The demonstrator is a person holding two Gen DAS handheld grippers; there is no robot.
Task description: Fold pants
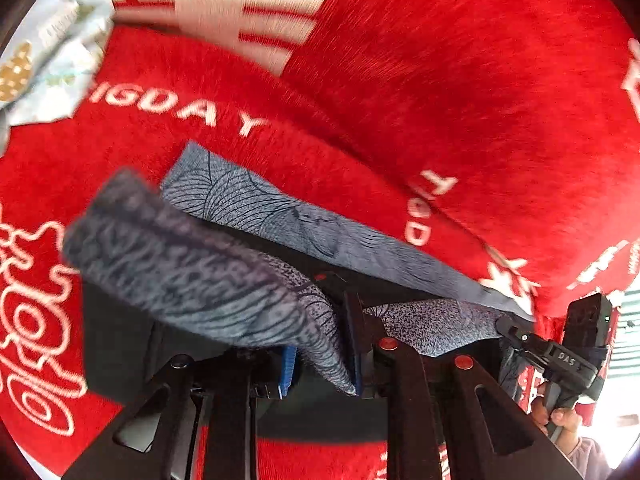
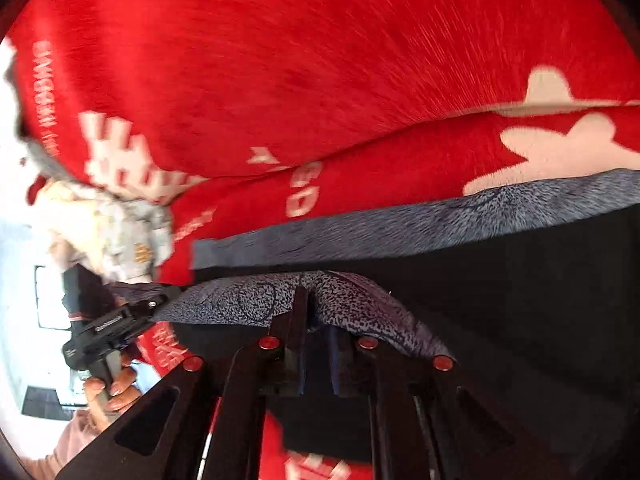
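Left wrist view: the left gripper (image 1: 326, 344) is clamped on a fold of the grey leaf-print pants (image 1: 256, 204), which drape over its fingers, blurred. The right gripper (image 1: 516, 330) pinches the same edge off to the right. Beneath lies a fuzzy red blanket (image 1: 460, 80).

Right wrist view: the right gripper (image 2: 316, 344) is pinched on the speckled cloth; its fingertips are hidden.

Looks like a home, likely a bedroom: plush red blanket (image 2: 320, 60) with white lettering spread wide as on a bed, crumpled pale printed fabric (image 1: 48, 52) at its edge, bright window (image 2: 48, 296) beyond.
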